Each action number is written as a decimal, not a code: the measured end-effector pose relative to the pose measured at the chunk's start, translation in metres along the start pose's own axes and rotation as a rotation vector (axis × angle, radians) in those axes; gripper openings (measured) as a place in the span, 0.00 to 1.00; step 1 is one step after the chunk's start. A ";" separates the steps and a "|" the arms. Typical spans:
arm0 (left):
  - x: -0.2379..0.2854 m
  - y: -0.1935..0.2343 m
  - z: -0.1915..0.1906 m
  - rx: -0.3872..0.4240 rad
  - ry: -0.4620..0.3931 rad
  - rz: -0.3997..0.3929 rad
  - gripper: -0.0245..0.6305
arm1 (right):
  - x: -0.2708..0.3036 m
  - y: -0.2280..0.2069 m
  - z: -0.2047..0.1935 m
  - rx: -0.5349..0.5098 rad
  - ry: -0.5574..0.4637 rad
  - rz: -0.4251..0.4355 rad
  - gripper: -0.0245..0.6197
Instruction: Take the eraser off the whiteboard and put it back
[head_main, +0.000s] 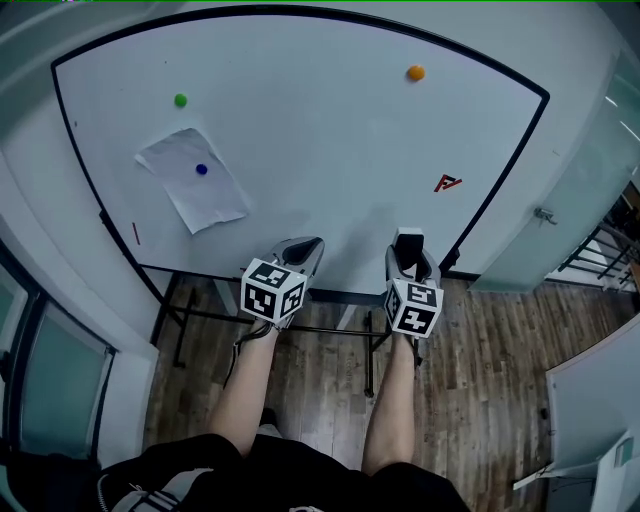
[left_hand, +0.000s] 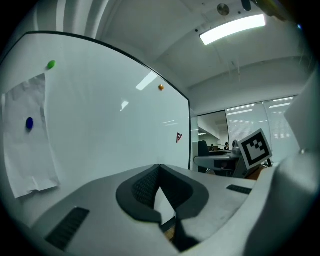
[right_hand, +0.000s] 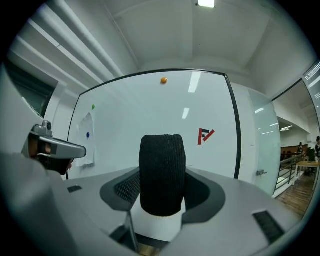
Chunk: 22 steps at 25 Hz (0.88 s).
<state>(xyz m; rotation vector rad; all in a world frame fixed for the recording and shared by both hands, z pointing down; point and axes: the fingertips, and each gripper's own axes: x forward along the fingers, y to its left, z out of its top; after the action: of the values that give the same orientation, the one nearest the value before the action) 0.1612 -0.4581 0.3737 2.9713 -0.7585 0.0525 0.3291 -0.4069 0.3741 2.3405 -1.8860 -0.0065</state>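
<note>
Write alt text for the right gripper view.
A black eraser stands upright, clamped in the right gripper, in front of a whiteboard. The board carries an orange magnet at the top, a red logo at right and a paper sheet at left.

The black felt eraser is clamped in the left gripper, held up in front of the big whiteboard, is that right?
Not quite: the black felt eraser is clamped in the right gripper, not the left one, held up in front of the big whiteboard. The right gripper view shows it between that gripper's jaws.
</note>
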 end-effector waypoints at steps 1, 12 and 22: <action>-0.004 -0.003 -0.002 0.002 0.000 0.009 0.07 | -0.005 0.003 -0.003 0.002 0.004 0.011 0.42; -0.051 -0.044 -0.031 0.031 0.033 0.087 0.07 | -0.068 0.014 -0.030 0.031 0.025 0.134 0.42; -0.079 -0.096 -0.042 0.031 0.029 0.092 0.07 | -0.120 0.014 -0.043 0.041 0.018 0.183 0.42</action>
<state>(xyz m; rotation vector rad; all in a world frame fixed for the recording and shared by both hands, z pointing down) 0.1369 -0.3330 0.4055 2.9559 -0.8988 0.1132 0.2936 -0.2886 0.4081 2.1754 -2.1024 0.0726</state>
